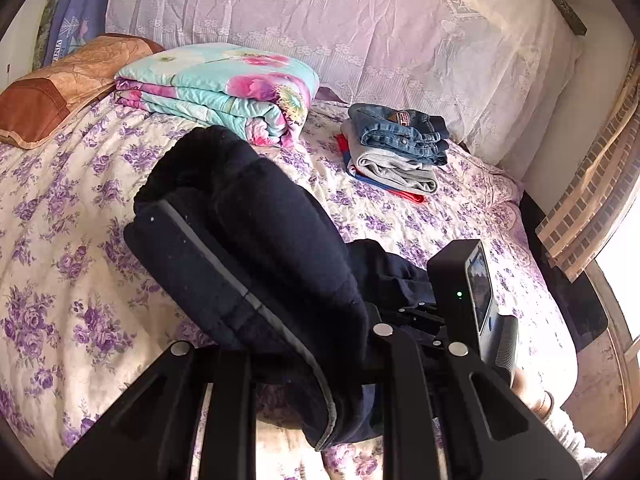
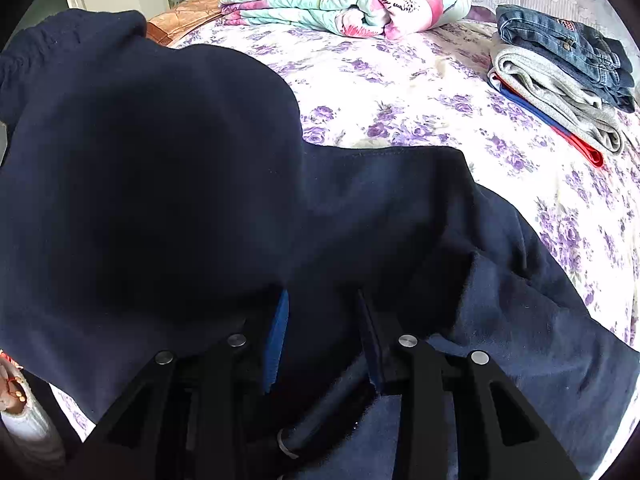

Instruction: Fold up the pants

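The dark navy pants point(image 1: 248, 240) with a grey side stripe hang bunched above the floral bedspread point(image 1: 60, 240). My left gripper point(image 1: 316, 360) is shut on the pants, which drape over its fingers. In the right wrist view the pants point(image 2: 180, 180) fill most of the frame. My right gripper point(image 2: 324, 320) is shut on the pants, with navy cloth pinched between its blue pads point(image 2: 278, 332). The right gripper's body point(image 1: 468, 292) shows in the left wrist view, close on the right.
A stack of folded clothes, jeans on top point(image 1: 400, 136), lies at the back right of the bed; it also shows in the right wrist view point(image 2: 560, 68). A folded floral quilt point(image 1: 224, 88) and a brown pillow point(image 1: 56, 92) lie at the back left. A lace-covered headboard point(image 1: 360, 32) stands behind.
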Demonstrator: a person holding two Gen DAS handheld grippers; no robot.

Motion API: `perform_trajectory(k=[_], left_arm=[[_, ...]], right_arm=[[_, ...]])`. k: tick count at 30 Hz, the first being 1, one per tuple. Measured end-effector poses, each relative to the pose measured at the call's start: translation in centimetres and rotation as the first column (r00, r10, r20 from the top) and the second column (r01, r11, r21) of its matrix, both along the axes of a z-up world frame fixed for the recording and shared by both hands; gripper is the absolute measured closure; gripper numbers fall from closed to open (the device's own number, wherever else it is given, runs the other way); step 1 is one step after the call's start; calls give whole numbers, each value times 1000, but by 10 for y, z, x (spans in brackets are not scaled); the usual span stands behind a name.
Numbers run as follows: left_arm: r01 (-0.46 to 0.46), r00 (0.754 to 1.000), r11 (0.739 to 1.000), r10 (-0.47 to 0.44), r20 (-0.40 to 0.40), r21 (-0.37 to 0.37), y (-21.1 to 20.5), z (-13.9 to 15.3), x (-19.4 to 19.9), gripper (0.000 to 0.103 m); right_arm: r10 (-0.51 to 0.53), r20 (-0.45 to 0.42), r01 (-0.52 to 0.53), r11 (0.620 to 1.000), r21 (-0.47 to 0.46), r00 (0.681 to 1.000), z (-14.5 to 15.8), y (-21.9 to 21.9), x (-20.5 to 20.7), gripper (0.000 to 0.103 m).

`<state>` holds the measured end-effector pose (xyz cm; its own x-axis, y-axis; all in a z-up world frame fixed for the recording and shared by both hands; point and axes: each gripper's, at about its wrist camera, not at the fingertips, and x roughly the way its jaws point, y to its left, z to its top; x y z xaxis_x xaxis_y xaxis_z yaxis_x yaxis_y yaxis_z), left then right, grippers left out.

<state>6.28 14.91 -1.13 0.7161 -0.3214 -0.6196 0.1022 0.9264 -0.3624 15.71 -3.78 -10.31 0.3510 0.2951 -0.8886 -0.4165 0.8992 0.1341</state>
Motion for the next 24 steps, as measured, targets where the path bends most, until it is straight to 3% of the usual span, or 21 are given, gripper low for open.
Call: perform_trajectory(k=[3,6,10,17,24], left_arm=[[18,1000,999,-18,9,34,-12,6,1,86],[37,999,996,-38,11,82,-27,12,1,86],[82,996,987,-86,17,141,-56,22,0,87],[186,981,941,-194,1,283,-153,28,5,89],[292,956,870,-275,-102,397,-266,-13,18,89]], right_arm=[[-40,-27,42,997,57,999,17,-19,-3,67],[-137,80,129,987,98,987,54,-58,-26,67],[-302,204,276,950,148,931,85,-135,-73,57],[-508,173,465,853,238,844,76,-244,-154,57],[-592,161,543,797,263,790,58,-289,-207,57]])
